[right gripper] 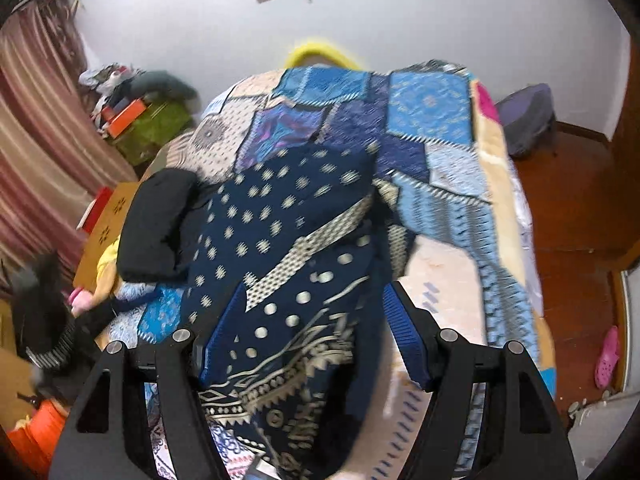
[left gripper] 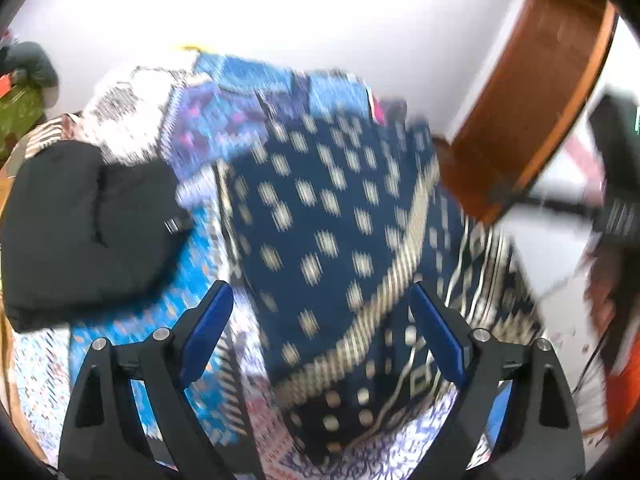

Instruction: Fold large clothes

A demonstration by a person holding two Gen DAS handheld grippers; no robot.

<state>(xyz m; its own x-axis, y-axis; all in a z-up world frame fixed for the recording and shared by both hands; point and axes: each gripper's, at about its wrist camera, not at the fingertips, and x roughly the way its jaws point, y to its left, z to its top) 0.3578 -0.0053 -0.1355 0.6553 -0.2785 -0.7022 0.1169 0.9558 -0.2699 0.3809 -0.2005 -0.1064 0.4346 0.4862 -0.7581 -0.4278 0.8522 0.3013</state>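
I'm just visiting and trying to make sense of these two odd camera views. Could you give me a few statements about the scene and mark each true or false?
1. A navy patterned garment lies on a patchwork bedspread. True.
2. A black folded garment lies beside the navy one. True.
3. The left gripper is clamped shut on the black garment. False: its fingers stand wide apart, holding nothing.
4. The navy garment is plain, without any pattern. False: it bears pale dots and bands.
5. The right gripper is open. True.
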